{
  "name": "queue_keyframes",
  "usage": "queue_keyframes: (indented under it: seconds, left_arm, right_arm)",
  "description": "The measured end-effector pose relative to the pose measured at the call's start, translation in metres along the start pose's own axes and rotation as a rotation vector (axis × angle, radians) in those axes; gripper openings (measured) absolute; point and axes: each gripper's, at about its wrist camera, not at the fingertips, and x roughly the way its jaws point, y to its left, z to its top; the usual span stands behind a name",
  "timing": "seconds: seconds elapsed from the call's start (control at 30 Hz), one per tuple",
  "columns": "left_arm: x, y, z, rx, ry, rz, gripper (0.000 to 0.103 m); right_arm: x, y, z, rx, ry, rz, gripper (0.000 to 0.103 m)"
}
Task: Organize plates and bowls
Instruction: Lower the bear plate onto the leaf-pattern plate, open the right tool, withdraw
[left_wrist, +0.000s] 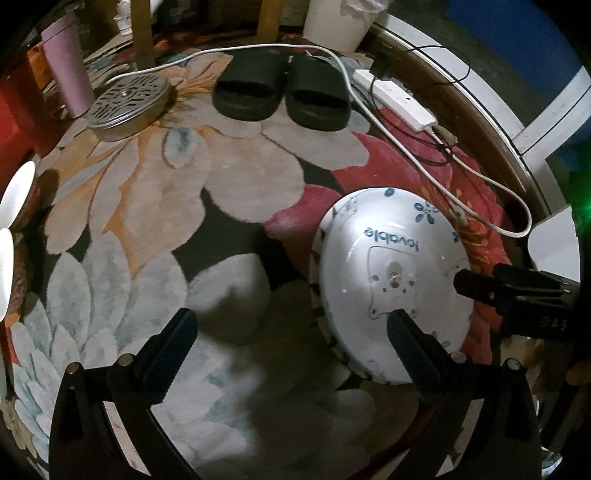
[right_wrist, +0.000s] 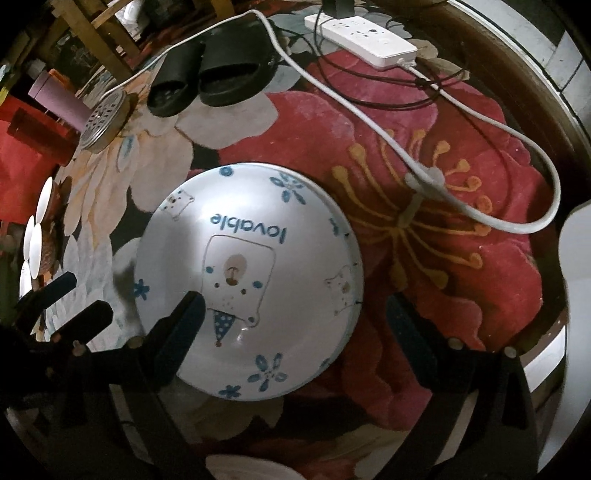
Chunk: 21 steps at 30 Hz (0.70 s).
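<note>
Right gripper (right_wrist: 291, 314) open over "lovable" plate (right_wrist: 255, 280) on floral carpet (right_wrist: 461, 229)

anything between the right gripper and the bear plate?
Nothing visible. The white bear-print "lovable" plate lies on the floral rug directly ahead of the open right gripper, partly between its fingers. The left gripper sits beside the plate, not in the path.

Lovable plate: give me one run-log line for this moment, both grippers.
plate face-up on floral rug | left gripper open, beside plate | right gripper open, over plate, not gripping | white dishes racked far left
</note>
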Motion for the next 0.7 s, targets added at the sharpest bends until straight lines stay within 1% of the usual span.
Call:
queue_keyframes:
  seconds: [0.4,0.7]
  left_arm:
    - [-0.014,0.036,-0.012,-0.049,-0.007,0.031,0.103]
    - [-0.027,0.076,-0.026,-0.102,-0.015,0.065,0.103]
  right_arm:
    - [0.003,0.041,-0.004,-0.055,0.004,0.032,0.099]
    - [0.009,0.078,-0.008,-0.108,0.014,0.053,0.099]
